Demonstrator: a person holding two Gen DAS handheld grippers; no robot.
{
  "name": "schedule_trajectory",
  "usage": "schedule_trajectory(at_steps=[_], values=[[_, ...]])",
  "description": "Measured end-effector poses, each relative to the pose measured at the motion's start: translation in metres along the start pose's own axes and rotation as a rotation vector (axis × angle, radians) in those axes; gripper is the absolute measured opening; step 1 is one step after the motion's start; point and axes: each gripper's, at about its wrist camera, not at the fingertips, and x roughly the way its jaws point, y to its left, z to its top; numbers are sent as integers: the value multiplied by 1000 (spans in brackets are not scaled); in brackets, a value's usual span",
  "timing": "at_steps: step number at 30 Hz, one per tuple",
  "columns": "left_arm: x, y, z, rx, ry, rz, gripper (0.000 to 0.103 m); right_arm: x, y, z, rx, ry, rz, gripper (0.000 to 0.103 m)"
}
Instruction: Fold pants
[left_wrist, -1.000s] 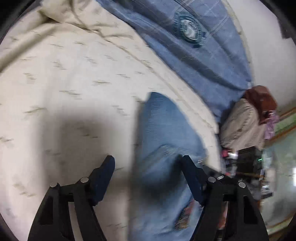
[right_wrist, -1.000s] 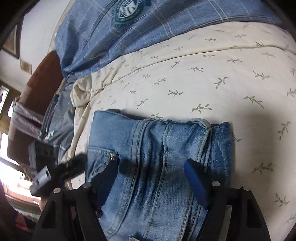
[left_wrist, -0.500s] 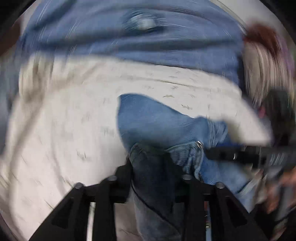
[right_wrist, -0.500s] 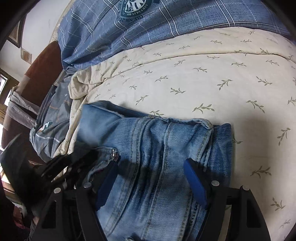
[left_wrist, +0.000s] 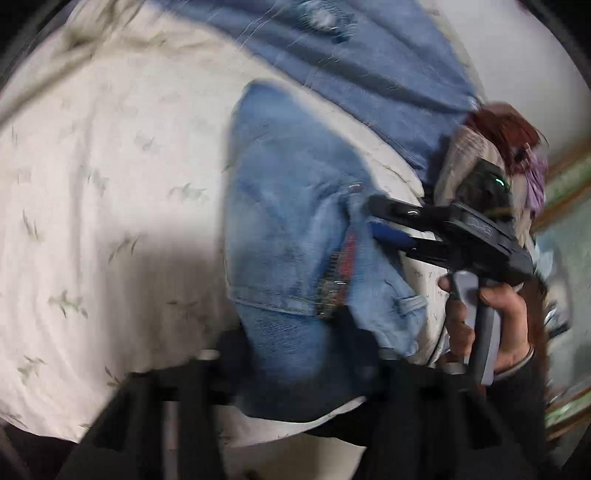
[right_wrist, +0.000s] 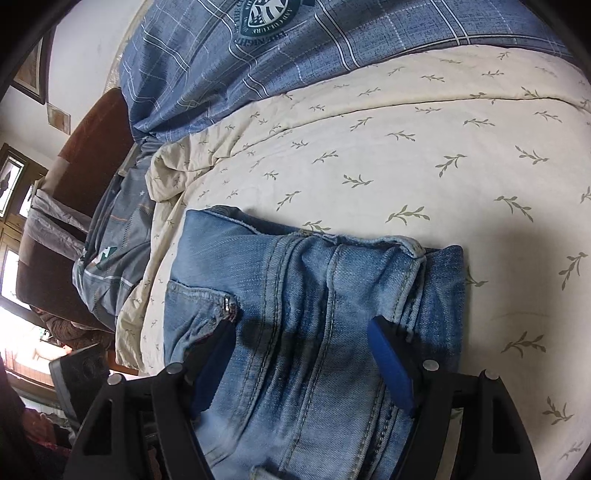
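A: Being closed right now: the left gripper (left_wrist: 306, 373), with a bunched layer of the jeans (left_wrist: 291, 206) between its jaws at 6 o'clock in the left wrist view. Whether the pads are fully biting is not being shown; the frame is being blurred.

B: Jeans are being kept folded on the leaf-print bedspread (right_wrist: 424, 155), near its edge, with the blue plaid duvet (right_wrist: 295, 55) lying beyond at 12 o'clock.

A: Right gripper (right_wrist: 303, 362) is being held wide open, jaws straddling the denim at 6 o'clock of its own view. Nothing is being clamped there, only pinned at most.

B: Risk one: only the top layer is being caught by the left jaws, judging by the thin bunch. If it is lifted, the lower layers are likely being left behind and the fold is being undone.

A: Risk two: the stack is not being gripped by the right side, so a pull from the left is likely dragging the whole pile toward the bed edge.

B: Risk three: the two tools are being worked close together; the right gripper's fingers (left_wrist: 391, 221) are being seen at 3 o'clock, touching the denim. A collision or a snag on the pocket rivet (right_wrist: 227, 306) is possible.
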Motion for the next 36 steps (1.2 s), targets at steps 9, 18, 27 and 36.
schedule_trajectory(at_steps=[9, 18, 27, 36], values=[[1, -29, -7, 186, -39, 275, 31, -2, 4, -1, -18, -14, -15, 78], [-31, -5, 5, 57, -96, 99, 63, -62, 34, -38, -1, -82, 224, 78], [-41, -1, -1, 47, -128, 195, 63, -33, -3, -79, 108, 19, 144, 67], [-41, 5, 0, 55, -133, 226, 66, -29, 15, -82, 18, 7, 101, 77]])
